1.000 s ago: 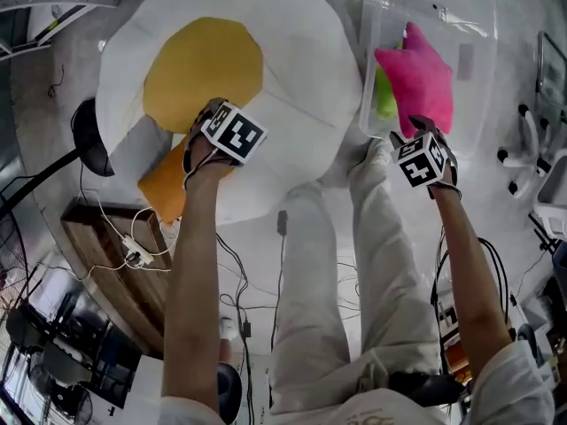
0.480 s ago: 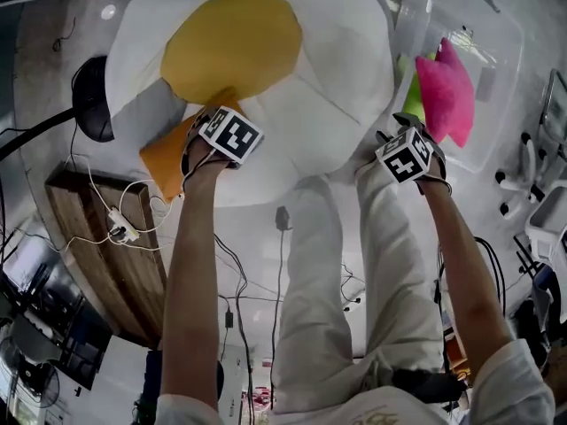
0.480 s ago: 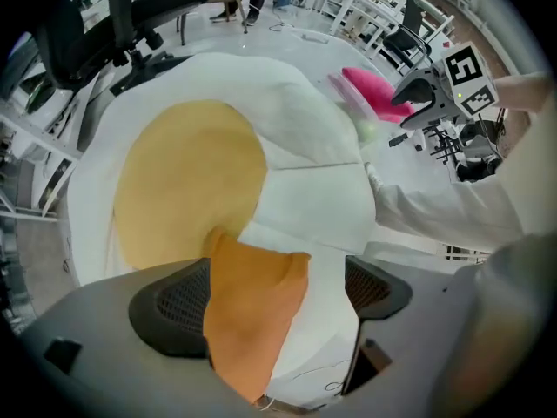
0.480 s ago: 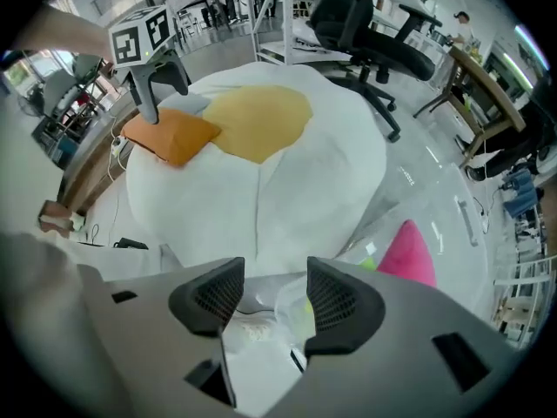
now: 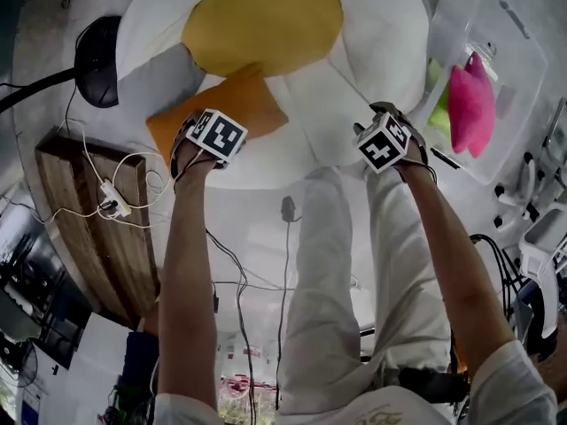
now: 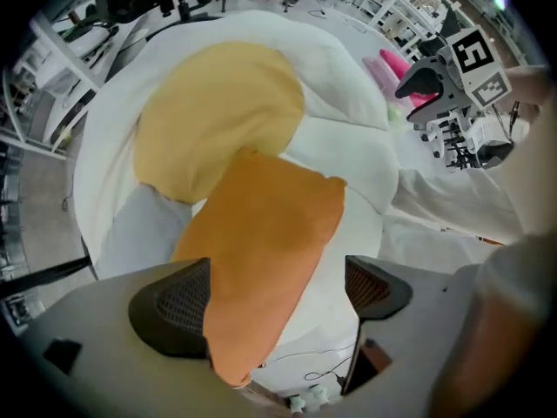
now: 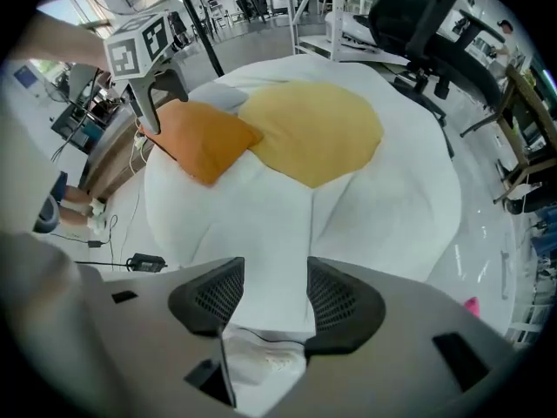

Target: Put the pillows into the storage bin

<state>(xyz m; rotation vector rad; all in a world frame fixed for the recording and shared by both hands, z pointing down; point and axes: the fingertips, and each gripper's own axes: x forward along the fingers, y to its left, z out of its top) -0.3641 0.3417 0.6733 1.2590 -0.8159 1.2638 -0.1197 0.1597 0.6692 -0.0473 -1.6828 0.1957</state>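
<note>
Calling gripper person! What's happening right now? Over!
Left gripper open above orange pillow, not gripping. Right gripper open, empty, over white beanbag. In bin: pink pillow, green pillow. Nothing in the way.

An orange pillow (image 5: 232, 104) lies on the big white cushion (image 5: 383, 38).

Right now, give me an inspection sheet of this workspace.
Surface: big white cushion with a yellow patch, on the floor.
Job's things: orange pillow lies on the cushion; pink pillow and green pillow in the clear storage bin.
Clutter: nothing seen.
Grippers: left gripper open, orange pillow in line between its jaws, not gripped; right gripper open, empty, over the cushion.
Cables: white cables and power strip by a wooden board.
Surroundings: office chair.
</note>
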